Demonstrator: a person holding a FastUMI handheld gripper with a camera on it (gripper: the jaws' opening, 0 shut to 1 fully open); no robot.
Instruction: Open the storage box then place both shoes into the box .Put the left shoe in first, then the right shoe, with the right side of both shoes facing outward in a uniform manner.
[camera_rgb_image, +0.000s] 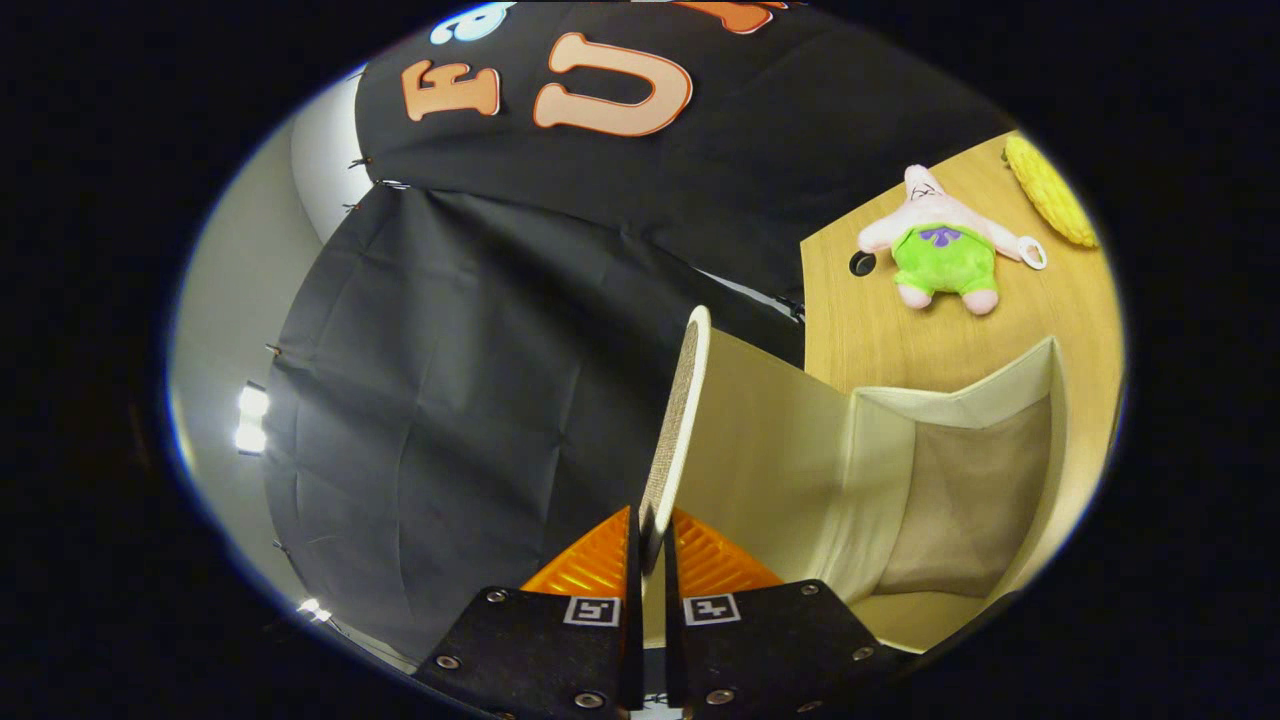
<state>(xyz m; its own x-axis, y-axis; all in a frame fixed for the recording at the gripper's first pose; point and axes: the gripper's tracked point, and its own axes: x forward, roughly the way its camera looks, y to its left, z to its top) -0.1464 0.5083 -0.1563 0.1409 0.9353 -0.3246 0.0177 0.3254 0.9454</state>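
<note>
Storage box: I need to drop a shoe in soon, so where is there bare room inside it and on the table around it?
The storage box interior is bare. The gripper is shut on its lid, raised on edge. Bare table lies between the box and the pink plush toy; beyond that, the plush and a yellow toy crowd it.
</note>
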